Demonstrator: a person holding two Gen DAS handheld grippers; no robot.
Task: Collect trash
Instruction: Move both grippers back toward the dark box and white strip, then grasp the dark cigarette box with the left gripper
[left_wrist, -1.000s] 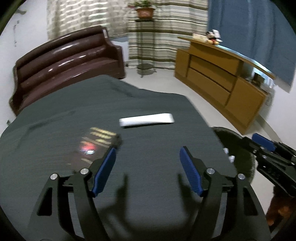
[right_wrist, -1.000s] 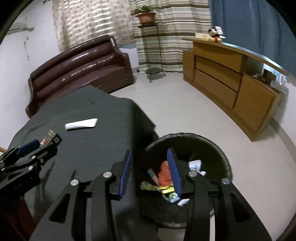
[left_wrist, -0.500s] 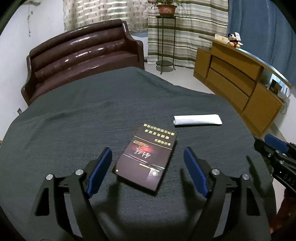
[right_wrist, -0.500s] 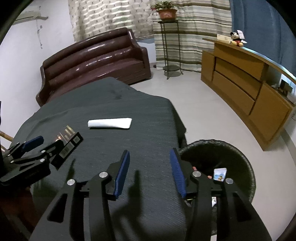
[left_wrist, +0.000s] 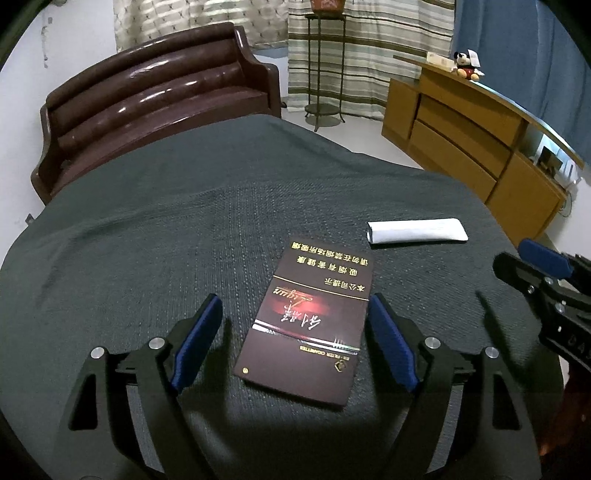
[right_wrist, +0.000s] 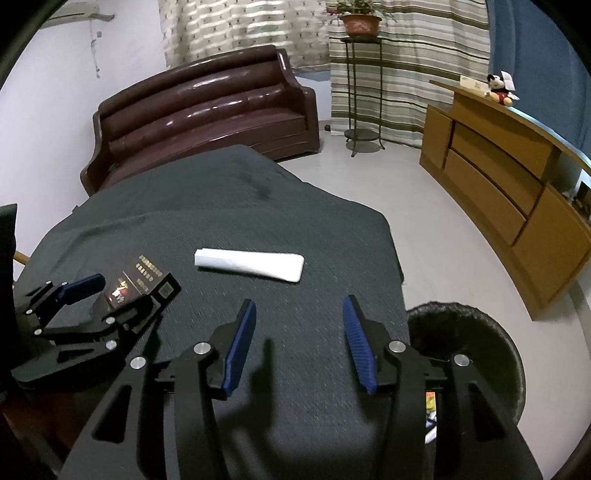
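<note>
1. Since the earlier frame both hands swung from the wastebasket (right_wrist: 476, 354) back over the table — the cigarette carton (left_wrist: 310, 321) now sits between the left gripper (left_wrist: 295, 339)'s parted pads, untouched.
2. Right gripper (right_wrist: 299, 339) is empty, its jaws opening, aimed at the white tube (right_wrist: 251, 264) at centre frame.
3. Carton reads "FILTER CIGARETTES" — upside-down.

Living room: sofa (left_wrist: 155, 107), sideboard (left_wrist: 476, 147)
</note>
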